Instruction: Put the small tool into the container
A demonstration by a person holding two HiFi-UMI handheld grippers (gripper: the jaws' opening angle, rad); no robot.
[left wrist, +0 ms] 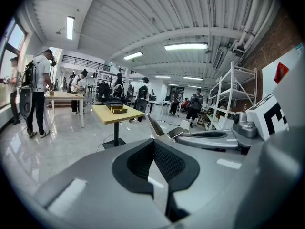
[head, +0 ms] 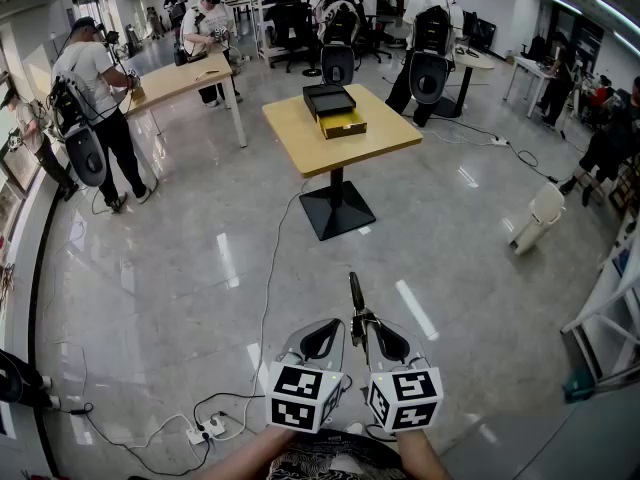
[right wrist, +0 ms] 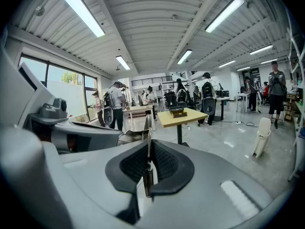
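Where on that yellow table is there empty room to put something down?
On the yellow table, the near half in front of the yellow box is bare. So are the strips left and right of the black container. The far middle, where both sit, is crowded.

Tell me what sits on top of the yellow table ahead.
A black box and a yellow-sided box against its near side sit on the table. What lies inside them is too small to tell.
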